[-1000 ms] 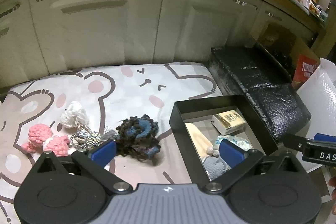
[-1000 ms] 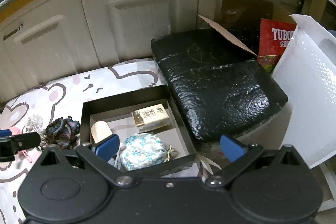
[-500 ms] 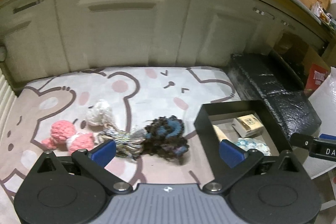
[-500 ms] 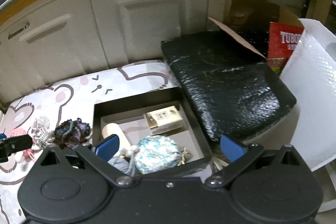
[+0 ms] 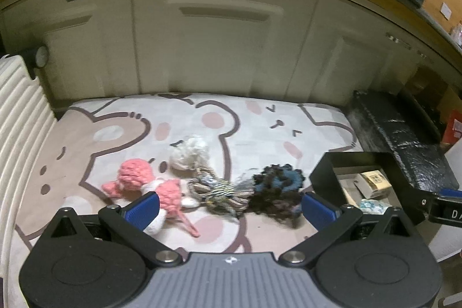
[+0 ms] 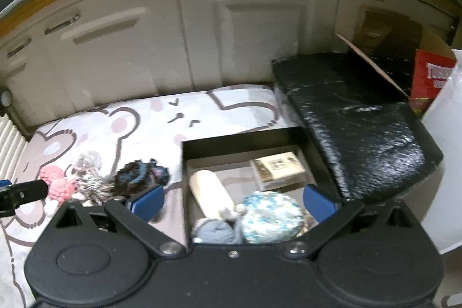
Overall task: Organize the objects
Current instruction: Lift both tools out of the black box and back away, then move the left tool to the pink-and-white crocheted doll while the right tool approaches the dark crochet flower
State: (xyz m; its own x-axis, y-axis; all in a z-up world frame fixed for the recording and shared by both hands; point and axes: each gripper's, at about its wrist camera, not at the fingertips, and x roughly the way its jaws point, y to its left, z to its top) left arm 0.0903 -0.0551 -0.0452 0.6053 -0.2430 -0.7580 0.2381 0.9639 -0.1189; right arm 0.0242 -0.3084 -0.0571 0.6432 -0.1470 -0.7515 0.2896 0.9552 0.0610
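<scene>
Your left gripper point(image 5: 229, 207) hangs with its blue pads wide apart and nothing between them. Just past the pads, a row of yarn toys lies on the bear-print mat point(image 5: 121, 134). The pink knitted toy point(image 5: 144, 184) sits at the left pad, partly hidden behind it. The striped rope knot point(image 5: 219, 191) lies near the middle of the gap. The dark blue-black yarn bundle point(image 5: 274, 189) lies just inside the right pad, touching the rope knot. A white yarn ball point(image 5: 189, 153) rests a little farther back, behind the pink toy and the knot.

Your right gripper point(image 6: 232, 202) is likewise spread wide and holds nothing. It hovers over the near edge of the black tray point(image 6: 242, 139), which stands on the mat to the right of the toys. Inside the tray, nearest the pads, lie a blue-and-white patterned pouch point(image 6: 271, 215) and a grey yarn ball point(image 6: 213, 231), just beside each other. Beyond them are a cream cylinder point(image 6: 210, 192) lying on its side and a small beige box point(image 6: 278, 166) toward the tray's far right.

Right of the tray sits a black wrapped bundle point(image 6: 355, 111), higher than the tray. A red carton point(image 6: 430, 80) stands behind it. Pale cabinet doors point(image 5: 219, 48) close off the back.
</scene>
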